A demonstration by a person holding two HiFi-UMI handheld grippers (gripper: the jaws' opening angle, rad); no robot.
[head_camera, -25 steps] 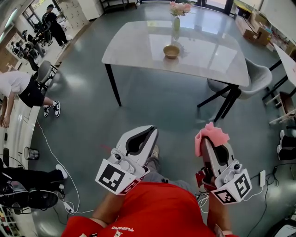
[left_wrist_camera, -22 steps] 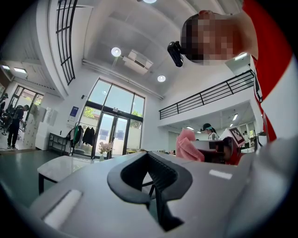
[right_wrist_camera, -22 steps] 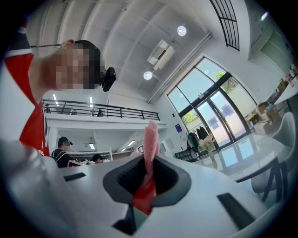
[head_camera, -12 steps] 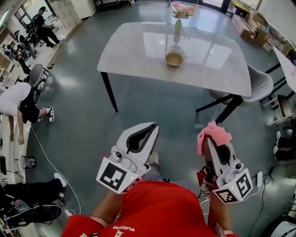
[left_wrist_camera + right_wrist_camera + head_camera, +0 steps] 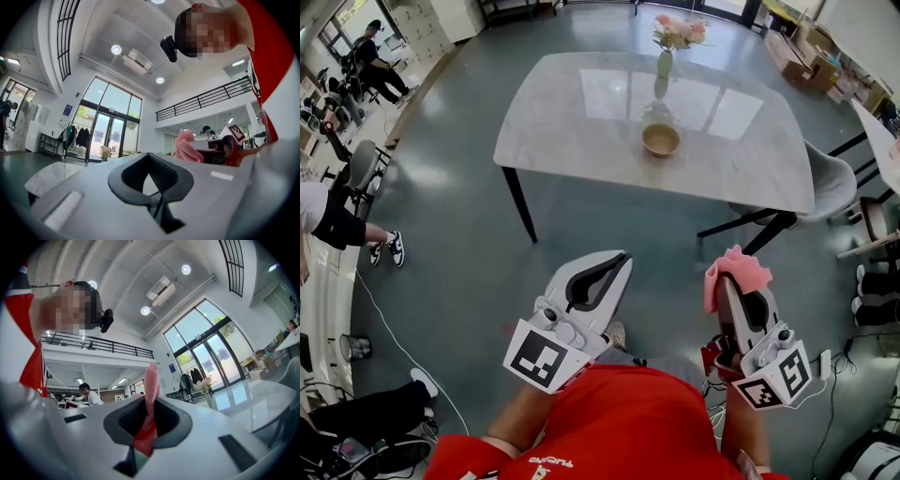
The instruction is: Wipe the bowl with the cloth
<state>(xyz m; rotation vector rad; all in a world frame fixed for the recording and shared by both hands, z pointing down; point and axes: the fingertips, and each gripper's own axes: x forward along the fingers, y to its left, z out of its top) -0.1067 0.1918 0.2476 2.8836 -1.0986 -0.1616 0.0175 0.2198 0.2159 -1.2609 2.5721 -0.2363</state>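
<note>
Both grippers were held out side by side over the floor, well short of the table (image 5: pixel 581 131) and aimed at it. I judged this a carrying posture, with wiping not yet begun. The right gripper (image 5: pixel 729 286) had its jaws clamped on the pink cloth (image 5: pixel 736 270), pinched low down with the free end bunched past the fingertips. Probably this was so the loose part could meet the bowl first while the jaws stayed clear. Seen from the right gripper view, the cloth stood edge-on as a narrow strip in the slot between the jaws. Its long axis ran out along them and toward the table, and the tip flopped a little to one side. The left gripper (image 5: pixel 621 258) was fully closed on nothing — presumably kept free to steady the bowl later. The bowl (image 5: pixel 661 139) sat upright with its mouth up, near the middle of the table and a little toward the near edge. Being round, it had no long axis to speak of. It looked empty, though it was too small in the head view to be sure. A vase of flowers (image 5: pixel 665 64) stood behind it, close to the far edge. The near edge in front of the bowl was bare — a fair place to reach in from.
</note>
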